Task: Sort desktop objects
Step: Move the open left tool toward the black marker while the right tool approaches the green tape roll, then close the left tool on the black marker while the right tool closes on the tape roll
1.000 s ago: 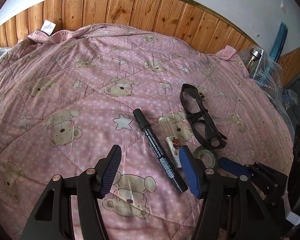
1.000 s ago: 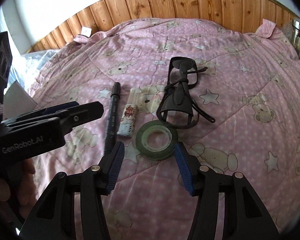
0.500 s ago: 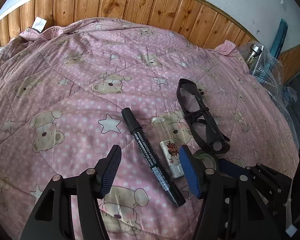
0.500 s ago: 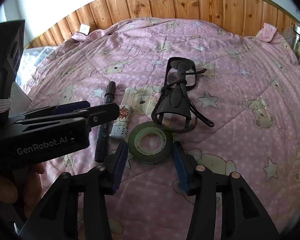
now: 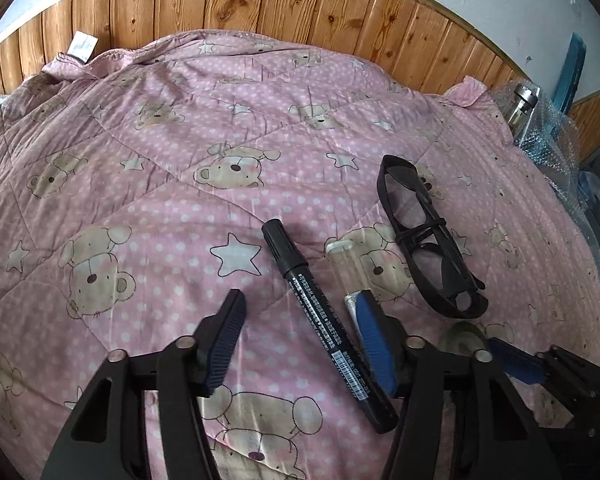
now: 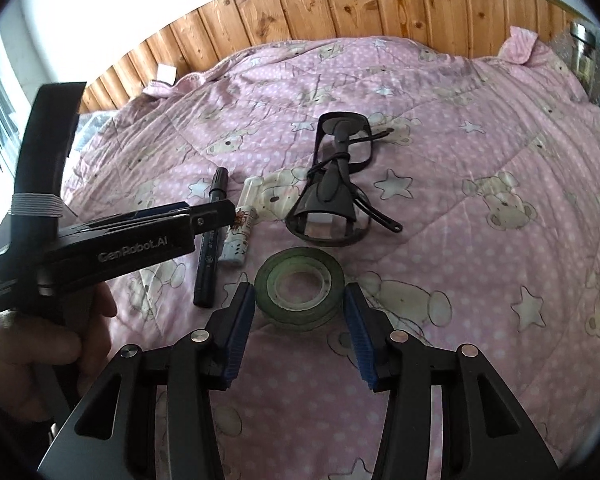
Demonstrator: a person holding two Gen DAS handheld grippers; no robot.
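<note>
Right gripper (image 6: 299, 304) nearer, jaws apart astride tape roll (image 6: 300, 289); left gripper (image 5: 300, 320) jaws apart.

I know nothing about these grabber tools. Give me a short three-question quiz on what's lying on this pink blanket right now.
1. True or false: the right gripper has its fingers either side of the tape roll.
2. What lies between the left gripper's open fingers: A) glasses B) marker C) tape roll?
3. Fill in: the small tube lies between the marker and the ____.

Key: 1 true; 2 B; 3 glasses.
</note>
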